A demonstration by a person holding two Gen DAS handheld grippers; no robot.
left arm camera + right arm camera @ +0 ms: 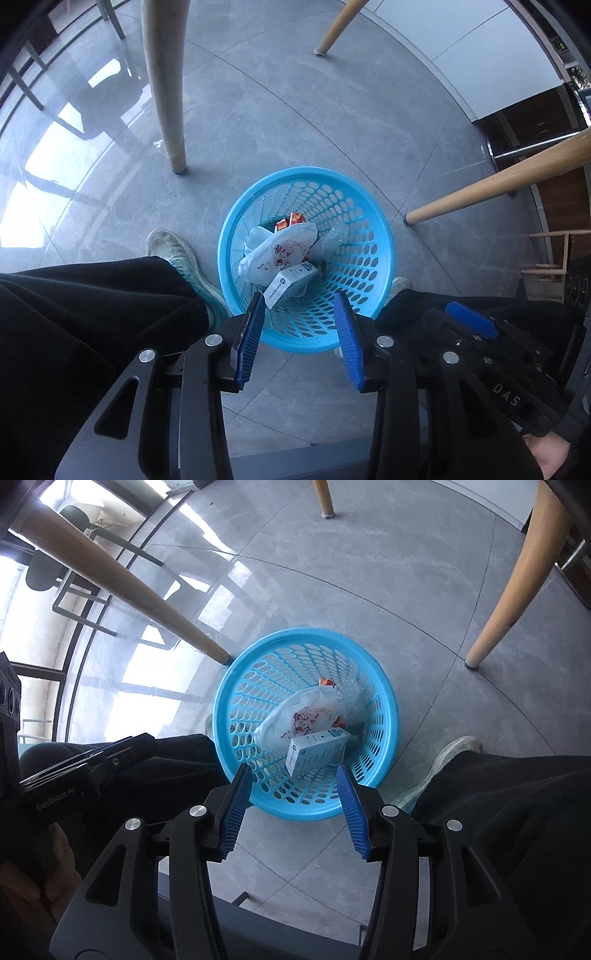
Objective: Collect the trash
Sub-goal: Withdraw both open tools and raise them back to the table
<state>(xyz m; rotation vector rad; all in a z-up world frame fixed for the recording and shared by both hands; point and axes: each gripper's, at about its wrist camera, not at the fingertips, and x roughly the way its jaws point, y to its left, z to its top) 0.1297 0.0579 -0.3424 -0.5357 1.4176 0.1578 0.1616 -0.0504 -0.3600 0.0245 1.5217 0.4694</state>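
A blue perforated plastic bin [354, 236] [384, 709] stands on the grey tiled floor. Inside it lie a white plastic bag with red print [280, 247] [306, 712], a white and blue carton [290, 284] [317, 751], red wrappers [291, 220] [327, 681] and a clear crumpled bottle [334, 234] [351, 694]. My left gripper [301, 306] hangs open above the bin's near rim, with nothing between its blue pads. My right gripper [293, 779] is likewise open and empty over the near rim. It also shows at the left wrist view's right edge [476, 325].
Wooden table legs stand around the bin [164, 85] [495, 184] [122, 587] [517, 568]. A person's dark trouser legs [92, 295] [517, 797] and pale shoes [177, 254] [450, 753] flank the bin. Dark cabinets [535, 125] stand at the far right.
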